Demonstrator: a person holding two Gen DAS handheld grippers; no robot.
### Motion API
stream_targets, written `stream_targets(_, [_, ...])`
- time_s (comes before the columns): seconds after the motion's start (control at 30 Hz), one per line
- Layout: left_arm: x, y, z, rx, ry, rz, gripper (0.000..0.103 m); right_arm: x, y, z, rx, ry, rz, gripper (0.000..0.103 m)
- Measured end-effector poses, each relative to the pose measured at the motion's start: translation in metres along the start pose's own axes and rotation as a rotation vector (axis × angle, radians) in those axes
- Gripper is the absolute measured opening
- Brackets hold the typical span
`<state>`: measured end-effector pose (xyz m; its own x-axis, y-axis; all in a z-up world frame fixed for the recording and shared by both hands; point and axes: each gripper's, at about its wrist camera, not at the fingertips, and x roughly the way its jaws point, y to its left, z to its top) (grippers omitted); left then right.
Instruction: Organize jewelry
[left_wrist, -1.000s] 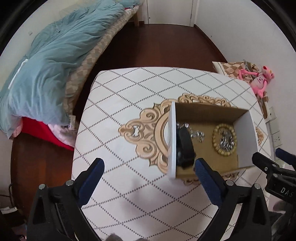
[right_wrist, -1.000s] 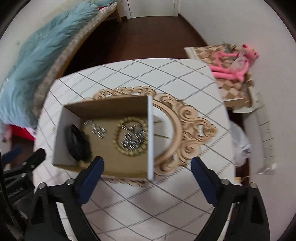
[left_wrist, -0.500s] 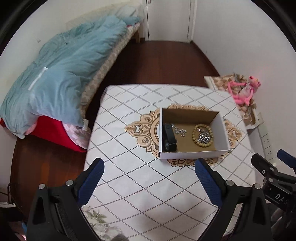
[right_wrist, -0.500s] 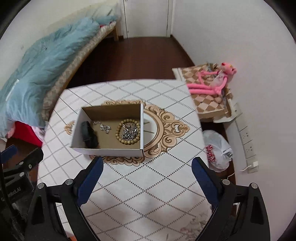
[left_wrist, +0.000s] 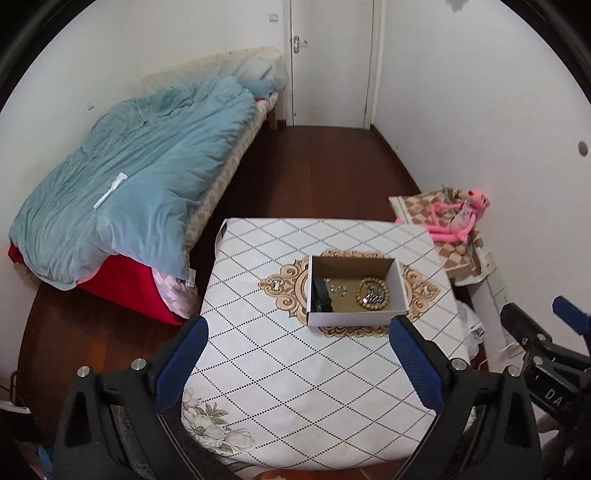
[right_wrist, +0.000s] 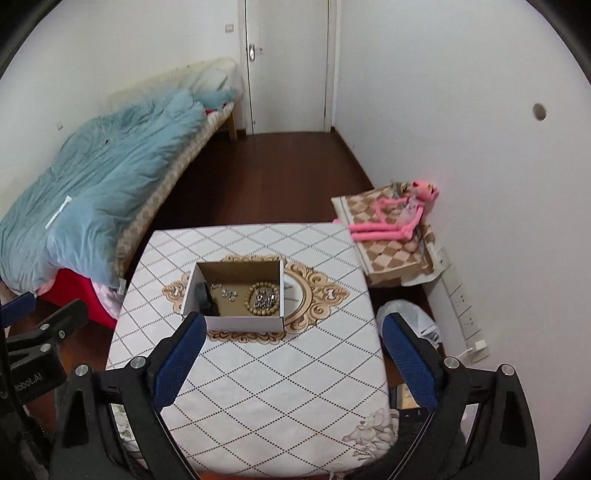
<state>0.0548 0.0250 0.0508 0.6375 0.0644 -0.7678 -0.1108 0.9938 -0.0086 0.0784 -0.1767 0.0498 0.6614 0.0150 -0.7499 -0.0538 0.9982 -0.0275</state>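
Note:
An open cardboard box sits on the table's gold medallion. Inside lie a black band at the left, small silver pieces in the middle, and a wooden bead bracelet around more silver pieces at the right. My left gripper is open and empty, high above the table's near part. My right gripper is also open and empty, well back from the box.
The table has a white diamond-pattern cloth. A bed with a blue quilt stands at the left. A pink plush toy lies on a checkered cushion by the right wall. A white bag lies on the floor.
Both grippers have pulled up and back from close over the box. The box now looks small and the whole table and room show. Both stay open and empty.

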Motion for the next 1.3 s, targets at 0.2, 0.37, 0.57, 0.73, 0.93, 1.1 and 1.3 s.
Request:
stream_targets(0.2, [-0.025, -0.004, -0.002, 0.013, -0.036, -0.016, 0.1, -0.035, -0.002, 0.002, 0.003, -0.049, -0.002, 0.098])
stream_targets(0.37, [-0.034, -0.005, -0.005, 0.013, -0.041, -0.028, 0.1, -0.054, -0.005, 0.002, 0.003, -0.068, -0.003, 0.102])
stream_targets(0.57, [-0.038, -0.008, -0.002, 0.006, -0.048, -0.021, 0.1, -0.053, -0.008, 0.006, 0.014, -0.057, 0.006, 0.102])
stream_targets(0.73, [-0.02, -0.009, 0.008, -0.003, -0.015, -0.01, 0.1, -0.034, -0.008, 0.013, 0.018, -0.031, 0.001, 0.102])
stream_targets(0.93, [0.018, -0.012, 0.019, 0.013, 0.036, 0.027, 0.1, 0.007, -0.007, 0.026, 0.011, 0.019, -0.019, 0.103])
stream_targets(1.1, [0.052, -0.013, 0.029, 0.016, 0.128, 0.015, 0.1, 0.042, -0.005, 0.039, -0.008, 0.078, -0.031, 0.103])
stream_targets(1.3, [0.077, -0.013, 0.044, 0.016, 0.187, 0.014, 0.1, 0.073, -0.002, 0.052, -0.023, 0.151, -0.016, 0.103])
